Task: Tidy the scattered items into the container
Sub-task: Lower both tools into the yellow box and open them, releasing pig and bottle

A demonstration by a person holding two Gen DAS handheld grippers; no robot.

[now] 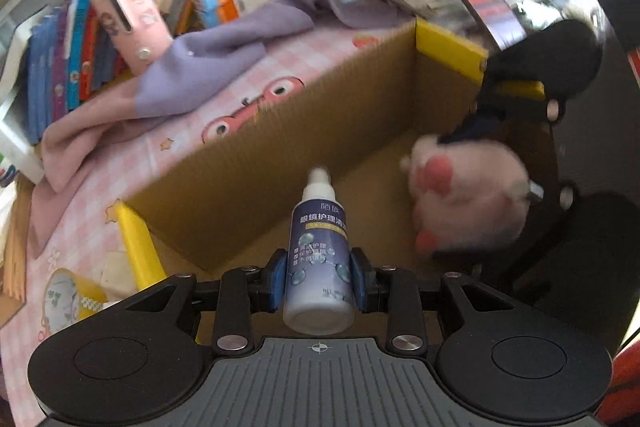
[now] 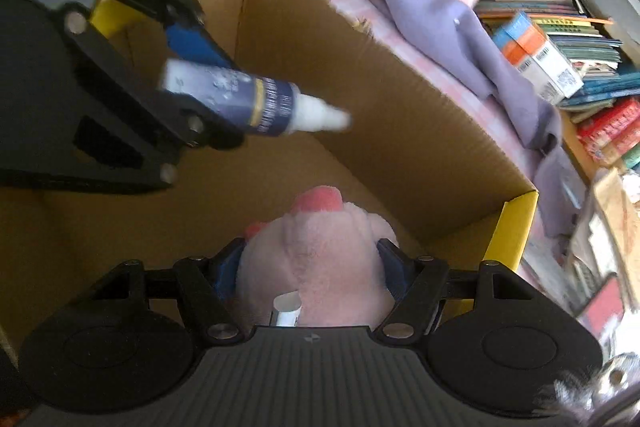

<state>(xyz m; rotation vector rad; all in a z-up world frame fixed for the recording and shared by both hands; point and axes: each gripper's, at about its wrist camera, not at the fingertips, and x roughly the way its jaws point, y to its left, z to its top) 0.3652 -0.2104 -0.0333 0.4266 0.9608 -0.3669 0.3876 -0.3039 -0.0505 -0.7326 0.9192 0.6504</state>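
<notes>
Both items hung over the box (image 1: 248,155), unreleased: the left gripper (image 1: 319,279) pinched a bottle (image 1: 319,259), the right gripper (image 2: 312,269) squeezed a plush (image 2: 316,255). Cloth (image 1: 192,67) remained outside.

Spray bottle (image 1: 319,251) in left tool (image 1: 319,285); cardboard box (image 1: 280,147) beyond

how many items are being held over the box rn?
2. A spray bottle gripped by the left gripper, nozzle pointing into the cardboard box; a pink plush toy clamped in the right gripper above the box floor.
</notes>
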